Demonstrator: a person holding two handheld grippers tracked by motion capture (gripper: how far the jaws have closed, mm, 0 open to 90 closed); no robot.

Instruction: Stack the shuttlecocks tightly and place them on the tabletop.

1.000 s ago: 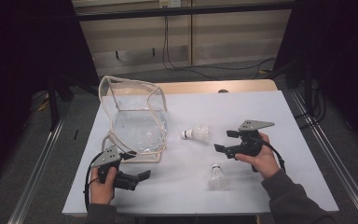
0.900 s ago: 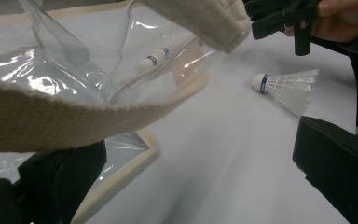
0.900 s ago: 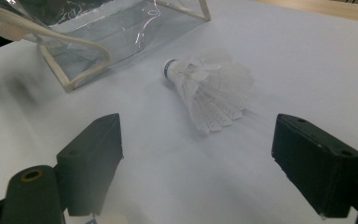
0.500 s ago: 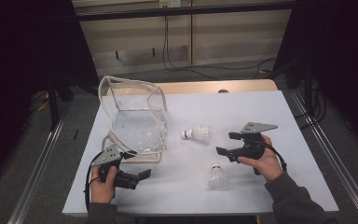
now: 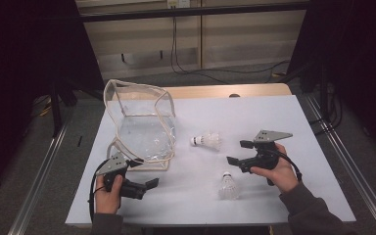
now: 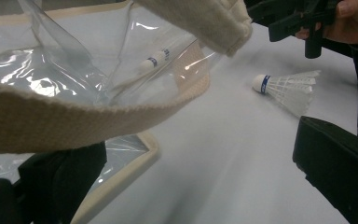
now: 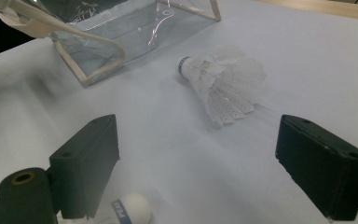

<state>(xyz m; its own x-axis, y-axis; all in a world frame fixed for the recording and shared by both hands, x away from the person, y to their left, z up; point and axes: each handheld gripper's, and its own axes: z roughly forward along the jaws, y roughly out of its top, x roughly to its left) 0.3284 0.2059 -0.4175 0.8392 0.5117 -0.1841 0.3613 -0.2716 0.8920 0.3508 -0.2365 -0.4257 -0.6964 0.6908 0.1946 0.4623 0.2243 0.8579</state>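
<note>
White worktop [image 5: 274, 112], dim room w/ dark curtains.
R tongs [image 5: 237, 152] spread, empty, btwn 2 shuttlecocks [image 5: 207, 141]; L tongs [image 5: 149, 182] spread by clear bag [image 5: 142, 125] strap.

— Any print worth reading?
— Only on the shuttlecock [image 7: 129, 210] at 6 o'clock in the right gripper view: blue band around the white cork, white letters, seemingly "PLAY", cut off by the jaw.
— And the shuttlecock [image 6: 286, 87] at 2 o'clock in the left gripper view?
— Blue band there too, lettering too small to read.
— Elsewhere?
— Nothing legible.
</note>
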